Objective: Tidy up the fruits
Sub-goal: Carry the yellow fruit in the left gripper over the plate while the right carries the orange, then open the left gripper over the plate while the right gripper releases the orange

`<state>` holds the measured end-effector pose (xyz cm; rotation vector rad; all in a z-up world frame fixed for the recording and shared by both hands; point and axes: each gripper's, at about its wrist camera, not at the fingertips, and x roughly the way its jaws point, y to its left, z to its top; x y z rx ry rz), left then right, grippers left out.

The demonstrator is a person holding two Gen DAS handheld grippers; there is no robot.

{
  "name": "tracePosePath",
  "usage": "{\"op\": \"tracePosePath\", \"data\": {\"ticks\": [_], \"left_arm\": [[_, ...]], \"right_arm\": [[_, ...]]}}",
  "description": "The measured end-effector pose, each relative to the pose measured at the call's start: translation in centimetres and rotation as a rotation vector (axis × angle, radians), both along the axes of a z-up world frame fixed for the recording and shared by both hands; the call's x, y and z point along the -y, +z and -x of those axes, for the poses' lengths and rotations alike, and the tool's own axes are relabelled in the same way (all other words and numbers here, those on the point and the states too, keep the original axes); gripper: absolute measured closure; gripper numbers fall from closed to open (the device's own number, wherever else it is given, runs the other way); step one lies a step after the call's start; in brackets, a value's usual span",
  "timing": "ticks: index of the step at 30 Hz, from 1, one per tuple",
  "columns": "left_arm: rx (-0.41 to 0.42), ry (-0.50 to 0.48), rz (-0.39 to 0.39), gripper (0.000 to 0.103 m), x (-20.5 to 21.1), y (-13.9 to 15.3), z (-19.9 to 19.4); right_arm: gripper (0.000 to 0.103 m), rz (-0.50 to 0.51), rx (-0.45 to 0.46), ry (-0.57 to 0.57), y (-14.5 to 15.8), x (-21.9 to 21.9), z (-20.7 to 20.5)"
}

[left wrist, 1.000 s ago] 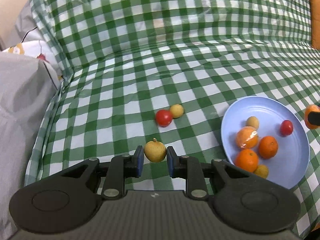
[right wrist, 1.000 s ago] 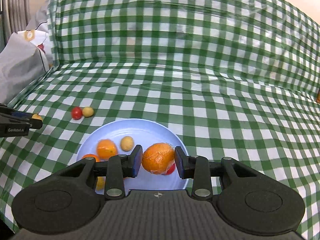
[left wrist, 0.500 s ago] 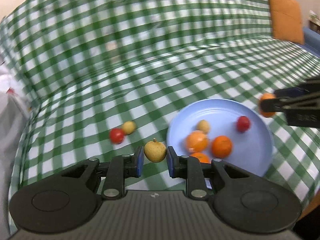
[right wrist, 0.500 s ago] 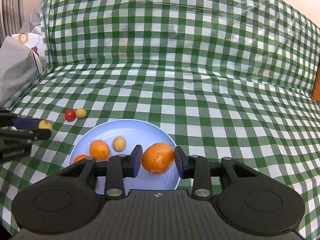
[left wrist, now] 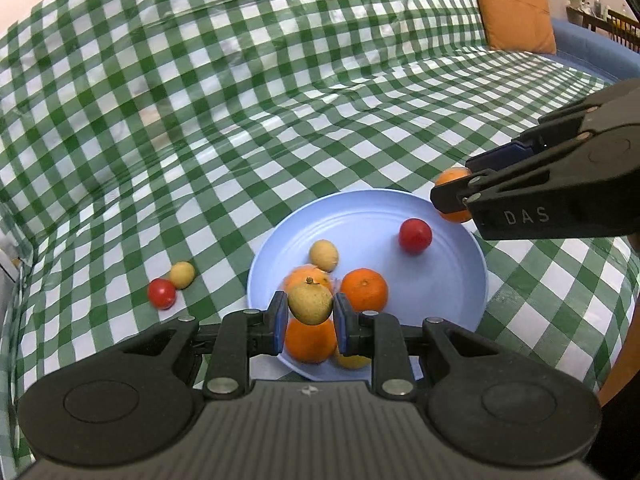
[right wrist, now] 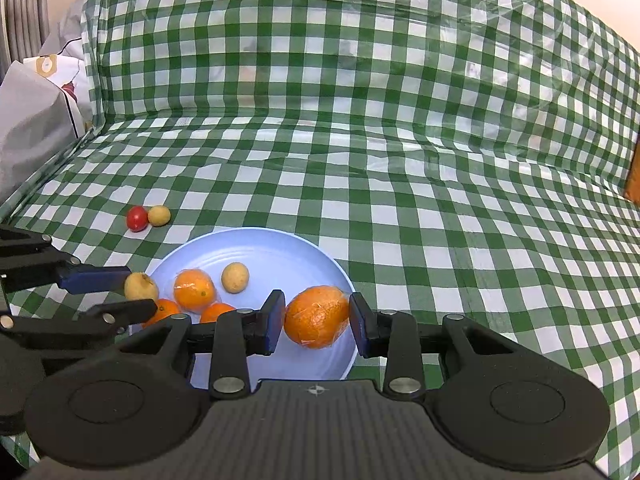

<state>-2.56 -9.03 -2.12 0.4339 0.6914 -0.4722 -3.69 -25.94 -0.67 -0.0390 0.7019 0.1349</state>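
Note:
My left gripper (left wrist: 310, 322) is shut on a small yellow-brown fruit (left wrist: 310, 303) and holds it above the near left part of the light blue plate (left wrist: 452, 280). The plate holds several oranges, a yellow fruit (left wrist: 324, 255) and a red tomato (left wrist: 415, 236). My right gripper (right wrist: 316, 326) is shut on a plastic-wrapped orange (right wrist: 317, 316) over the plate's right rim (right wrist: 320, 252). It also shows in the left wrist view (left wrist: 454, 196). A red tomato (left wrist: 161, 293) and a yellow fruit (left wrist: 182, 275) lie together on the cloth left of the plate.
A green-and-white checked cloth (left wrist: 280, 120) covers the sofa seat and back. An orange cushion (left wrist: 512, 4) stands at the far right. Grey and white fabric (right wrist: 32, 120) is piled at the left edge.
My left gripper has carried the small yellow fruit rightward from the cloth to above the plate. My right gripper has stayed over the plate's right side, holding its orange.

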Motion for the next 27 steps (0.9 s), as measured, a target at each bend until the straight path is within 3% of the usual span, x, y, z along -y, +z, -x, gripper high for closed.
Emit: {"op": "tracePosePath", "data": {"ticks": [24,27], "left_arm": [[-0.003,-0.034,0.022,0.077,0.60,-0.17,0.07],[-0.002,-0.035,0.024,0.077,0.58,-0.15,0.06]], "right_arm": [[0.067,-0.003,-0.003,0.002,0.00,-0.02,-0.01],[0.071,-0.003,0.000,0.003,0.04,-0.06,0.05]]}}
